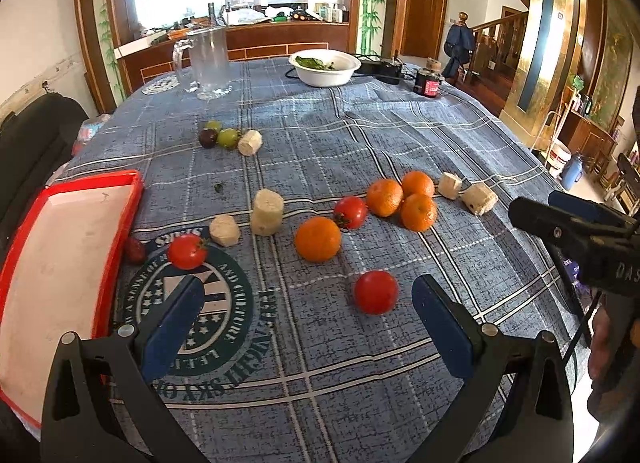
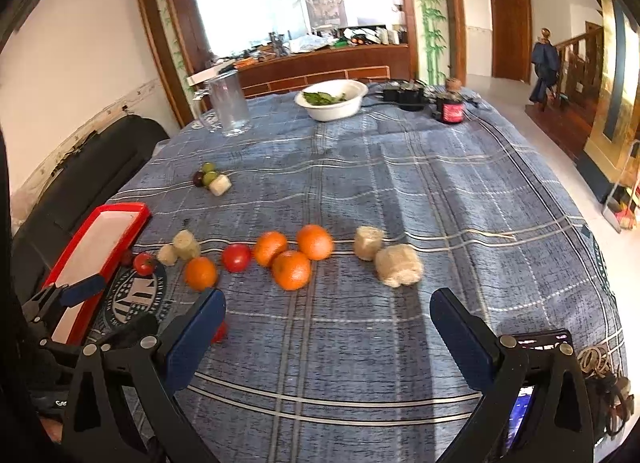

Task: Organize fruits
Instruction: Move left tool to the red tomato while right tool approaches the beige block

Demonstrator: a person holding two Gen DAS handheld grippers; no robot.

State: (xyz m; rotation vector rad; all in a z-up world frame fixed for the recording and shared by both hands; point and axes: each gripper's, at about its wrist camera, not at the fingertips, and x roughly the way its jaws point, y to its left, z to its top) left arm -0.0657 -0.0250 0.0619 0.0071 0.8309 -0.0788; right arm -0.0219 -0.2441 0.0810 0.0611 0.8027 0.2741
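Several oranges [image 1: 318,238] and three tomatoes lie on the blue plaid tablecloth, among several beige cut chunks [image 1: 267,212]. My left gripper [image 1: 310,287] is open just above the cloth. The nearest tomato [image 1: 376,292] sits between its fingers, closer to the right one, and is not touched. A red tray [image 1: 120,179] with a white floor lies at the left edge. Green and dark small fruits [image 1: 218,137] cluster farther back. My right gripper [image 2: 327,297] hangs open over bare cloth in front of the oranges [image 2: 292,269], holding nothing. Its left finger partly hides the near tomato [image 2: 220,333].
A glass pitcher [image 1: 208,63], a white bowl of greens [image 1: 325,67] and a dark jar [image 1: 428,81] stand at the far end. A phone [image 2: 524,403] and keys [image 2: 600,363] lie at the near right edge. A black chair [image 2: 100,167] stands left of the table.
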